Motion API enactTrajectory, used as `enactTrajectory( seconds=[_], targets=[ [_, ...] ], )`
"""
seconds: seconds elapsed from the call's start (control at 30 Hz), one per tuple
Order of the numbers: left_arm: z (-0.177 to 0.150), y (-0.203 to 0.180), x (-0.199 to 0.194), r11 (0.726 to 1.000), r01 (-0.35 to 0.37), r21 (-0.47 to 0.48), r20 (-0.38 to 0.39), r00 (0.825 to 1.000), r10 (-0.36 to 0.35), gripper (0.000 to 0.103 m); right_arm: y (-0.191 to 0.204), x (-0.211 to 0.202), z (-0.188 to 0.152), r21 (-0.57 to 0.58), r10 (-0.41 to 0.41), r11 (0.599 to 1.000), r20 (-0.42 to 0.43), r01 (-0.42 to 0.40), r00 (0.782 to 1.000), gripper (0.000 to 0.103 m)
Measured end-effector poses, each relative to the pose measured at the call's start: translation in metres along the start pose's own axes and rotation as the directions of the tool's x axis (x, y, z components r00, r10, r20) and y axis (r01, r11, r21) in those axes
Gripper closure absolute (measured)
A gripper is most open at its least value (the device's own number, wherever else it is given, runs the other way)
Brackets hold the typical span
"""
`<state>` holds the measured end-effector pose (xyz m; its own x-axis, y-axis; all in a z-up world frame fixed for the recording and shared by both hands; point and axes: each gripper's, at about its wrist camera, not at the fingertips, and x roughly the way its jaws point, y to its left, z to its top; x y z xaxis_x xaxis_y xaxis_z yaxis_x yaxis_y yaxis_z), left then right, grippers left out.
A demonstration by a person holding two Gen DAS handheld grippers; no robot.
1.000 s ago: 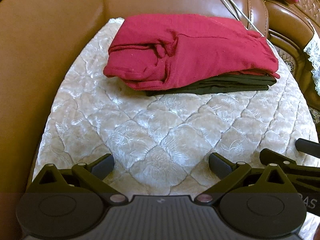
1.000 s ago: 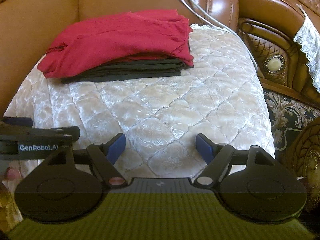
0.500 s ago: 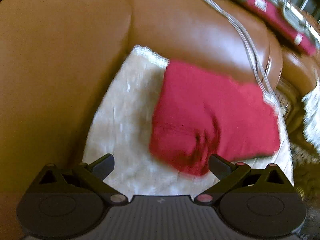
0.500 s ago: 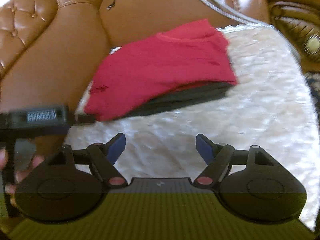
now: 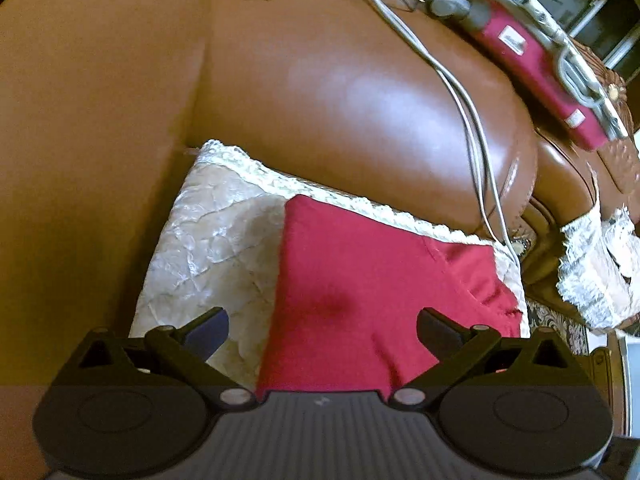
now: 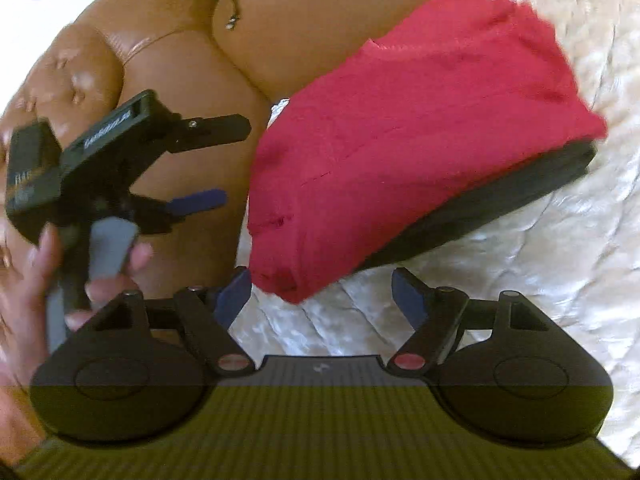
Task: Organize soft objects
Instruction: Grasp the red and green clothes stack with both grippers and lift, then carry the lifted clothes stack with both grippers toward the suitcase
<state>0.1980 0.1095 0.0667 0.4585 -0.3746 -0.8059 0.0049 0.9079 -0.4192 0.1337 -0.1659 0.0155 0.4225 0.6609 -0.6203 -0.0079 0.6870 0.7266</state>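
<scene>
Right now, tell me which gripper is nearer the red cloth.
Right, I'd judge. The right gripper has the red cloth's corner just ahead of its open fingers. The left gripper is open too, off to that cloth's side over the sofa's leather.

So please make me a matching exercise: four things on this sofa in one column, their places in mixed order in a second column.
1. red garment
2. dark garment
3. quilted seat cover
4. grey cables

a. draped over the leather backrest
b. top of the pile
c. spread beneath the whole pile
d. directly under the red one

Pairs: 1-b, 2-d, 3-c, 4-a
</scene>
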Motion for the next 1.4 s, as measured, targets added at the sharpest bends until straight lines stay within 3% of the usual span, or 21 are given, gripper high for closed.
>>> enactTrajectory(
  seconds=[0.2, 0.3, 0.43, 0.47, 0.53, 0.6, 0.67, 0.73, 0.83, 0.93, 1.0, 1.2, 1.4],
  targets=[
    [0.0, 0.021, 0.008, 0.995, 0.069, -0.075, -0.035, 0.997, -0.072, 0.001, -0.03, 0.025, 0.001, 0.254, 0.038, 0.966, 0.035, -0.046, 0.999, 0.017],
    [-0.001, 0.03, 0.013, 0.99, 0.101, -0.103, -0.053, 0.993, -0.107, 0.001, -0.035, 0.03, 0.006, 0.327, 0.047, 0.942, 0.102, -0.079, 0.994, 0.016],
    [-0.004, 0.038, 0.021, 0.979, 0.144, -0.141, -0.072, 0.985, -0.156, 0.001, -0.032, 0.04, 0.012, 0.356, 0.027, 0.932, 0.117, -0.067, 0.993, 0.016],
    [-0.006, 0.039, 0.023, 0.976, 0.156, -0.153, -0.076, 0.983, -0.169, 0.001, -0.03, 0.039, 0.012, 0.356, 0.025, 0.932, 0.119, -0.066, 0.993, 0.019],
    [-0.009, 0.043, 0.028, 0.967, 0.182, -0.178, -0.08, 0.977, -0.199, 0.001, -0.035, 0.038, 0.011, 0.387, 0.043, 0.918, 0.123, -0.088, 0.992, 0.04],
    [-0.013, 0.046, 0.037, 0.962, 0.189, -0.195, -0.089, 0.974, -0.21, 0.001, -0.045, 0.038, 0.012, 0.443, 0.086, 0.887, 0.119, -0.13, 0.989, 0.043],
    [-0.014, 0.049, 0.051, 0.955, 0.202, -0.218, -0.103, 0.968, -0.228, 0.001, -0.045, 0.034, 0.017, 0.45, 0.103, 0.881, 0.116, -0.144, 0.988, 0.044],
    [-0.014, 0.051, 0.064, 0.937, 0.237, -0.256, -0.111, 0.956, -0.272, 0.001, -0.041, 0.03, 0.02, 0.44, 0.112, 0.885, 0.118, -0.153, 0.987, 0.044],
    [-0.012, 0.045, 0.073, 0.928, 0.275, -0.25, -0.101, 0.946, -0.307, 0.001, -0.047, 0.029, 0.02, 0.481, 0.153, 0.854, 0.133, -0.198, 0.979, 0.044],
    [-0.011, 0.04, 0.079, 0.892, 0.365, -0.265, -0.116, 0.907, -0.405, 0.001, -0.054, 0.027, 0.025, 0.522, 0.212, 0.81, 0.166, -0.268, 0.963, 0.044],
    [-0.011, 0.036, 0.081, 0.884, 0.384, -0.265, -0.122, 0.896, -0.426, 0.001, -0.055, 0.022, 0.027, 0.533, 0.246, 0.787, 0.191, -0.31, 0.95, 0.044],
    [-0.009, 0.038, 0.084, 0.873, 0.383, -0.301, -0.104, 0.897, -0.429, 0.005, -0.052, 0.021, 0.035, 0.506, 0.218, 0.819, 0.162, -0.271, 0.962, 0.044],
    [-0.008, 0.031, 0.086, 0.897, 0.35, -0.27, -0.148, 0.905, -0.398, 0.005, -0.048, 0.016, 0.023, 0.408, 0.102, 0.906, 0.037, -0.108, 0.994, 0.039]
  ],
)
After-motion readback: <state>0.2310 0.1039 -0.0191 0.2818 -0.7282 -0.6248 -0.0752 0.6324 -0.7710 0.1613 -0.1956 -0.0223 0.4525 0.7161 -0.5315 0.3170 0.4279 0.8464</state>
